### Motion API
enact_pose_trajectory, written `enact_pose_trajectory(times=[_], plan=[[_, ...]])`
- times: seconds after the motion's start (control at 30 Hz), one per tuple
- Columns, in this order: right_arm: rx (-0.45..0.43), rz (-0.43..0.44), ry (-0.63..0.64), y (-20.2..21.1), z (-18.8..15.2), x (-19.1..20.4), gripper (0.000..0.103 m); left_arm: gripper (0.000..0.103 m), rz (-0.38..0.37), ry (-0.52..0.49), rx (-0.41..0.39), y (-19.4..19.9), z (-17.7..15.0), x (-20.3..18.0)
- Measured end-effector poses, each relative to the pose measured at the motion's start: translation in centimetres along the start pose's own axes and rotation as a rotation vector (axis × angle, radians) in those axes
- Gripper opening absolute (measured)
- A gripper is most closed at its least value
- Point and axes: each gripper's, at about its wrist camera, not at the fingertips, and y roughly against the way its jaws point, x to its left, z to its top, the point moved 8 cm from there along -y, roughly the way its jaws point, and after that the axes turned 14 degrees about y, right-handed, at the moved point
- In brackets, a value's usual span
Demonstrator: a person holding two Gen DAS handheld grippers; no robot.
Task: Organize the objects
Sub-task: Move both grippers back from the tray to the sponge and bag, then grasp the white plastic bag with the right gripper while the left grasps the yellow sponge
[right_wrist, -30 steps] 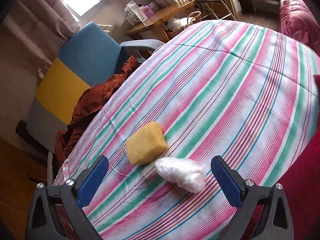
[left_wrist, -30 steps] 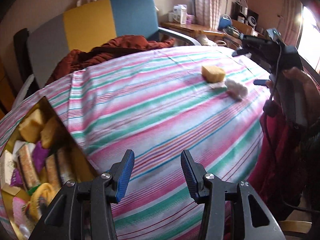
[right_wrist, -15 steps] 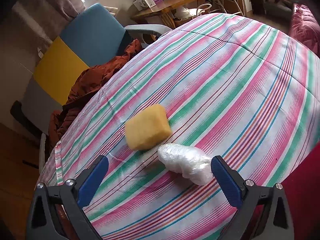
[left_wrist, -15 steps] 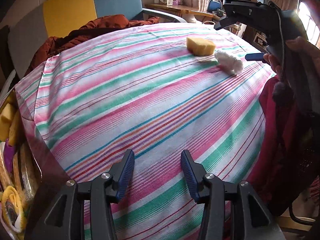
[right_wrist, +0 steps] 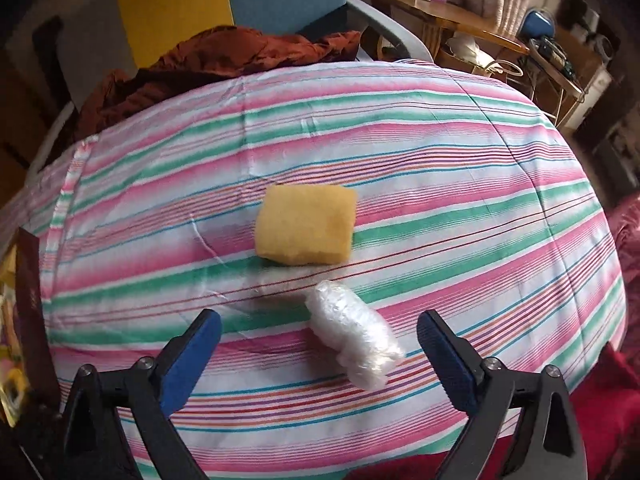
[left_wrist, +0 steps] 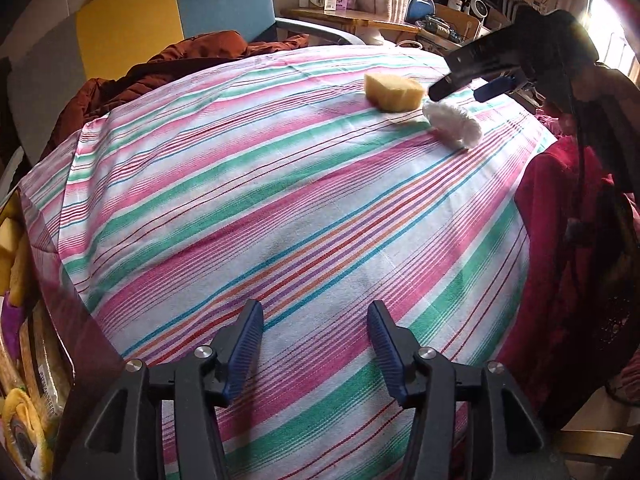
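A yellow sponge (right_wrist: 306,229) lies on the striped tablecloth (right_wrist: 440,168). A white crumpled plastic bundle (right_wrist: 354,336) lies just in front of it. My right gripper (right_wrist: 318,344) is open, its jaws wide on either side of the bundle, just above the cloth. In the left wrist view the sponge (left_wrist: 394,90) and the bundle (left_wrist: 454,124) sit at the far right, with the right gripper (left_wrist: 460,88) over them. My left gripper (left_wrist: 314,336) is open and empty over the near part of the cloth.
A dark box (left_wrist: 24,352) holding several sponges and packets stands at the table's left edge. A chair (right_wrist: 240,4) with a rust-brown garment (right_wrist: 224,60) is behind the table. A red cloth (left_wrist: 568,240) hangs at the right edge.
My right gripper has swung round and come closer, so the plastic bundle now lies between its jaws. My left gripper has turned right, away from the box.
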Motion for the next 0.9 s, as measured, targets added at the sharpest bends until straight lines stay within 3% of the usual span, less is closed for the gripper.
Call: enact_pose_trajectory(times=[0.07,0.23,0.5,0.53,0.57,0.6,0.67,0.73,0.9], plan=[[0.047,-0.007,0.023,-0.6,-0.4,-0.9,0.075,0.057,0.001,0.0,0.001,-0.1,0.0,-0.1],[0.119,0.007,0.117,-1.8,-1.4,-1.7,0.075,0.058,0.003,0.004,0.006,-0.1,-0.1,-0.1],[0.176,0.057,0.167,-3.7,-1.0,-1.2,0.074,0.058,-0.006,0.006,-0.006,0.6,1.4,-0.5],[0.183,0.063,0.177,-3.9,-0.9,-1.2,0.068,0.058,-0.01,0.007,-0.015,0.8,2.0,-0.6],[0.192,0.057,0.188,-4.1,-1.0,-1.1,0.051,0.058,-0.013,0.008,-0.023,1.0,2.4,-0.7],[0.202,0.049,0.197,-4.3,-1.0,-1.1,0.043,0.058,-0.015,0.008,-0.027,1.0,2.9,-0.8],[0.192,0.059,0.199,-4.0,-1.1,-1.2,0.036,0.058,-0.021,0.016,-0.028,0.9,4.1,-0.8],[0.158,0.061,0.193,-3.2,-1.2,-1.5,0.036,0.057,-0.039,0.035,-0.019,0.5,5.3,-1.0],[0.035,0.112,0.032,-0.7,-1.3,-4.4,0.036,0.058,-0.107,0.101,0.04,-1.4,8.3,-2.5]])
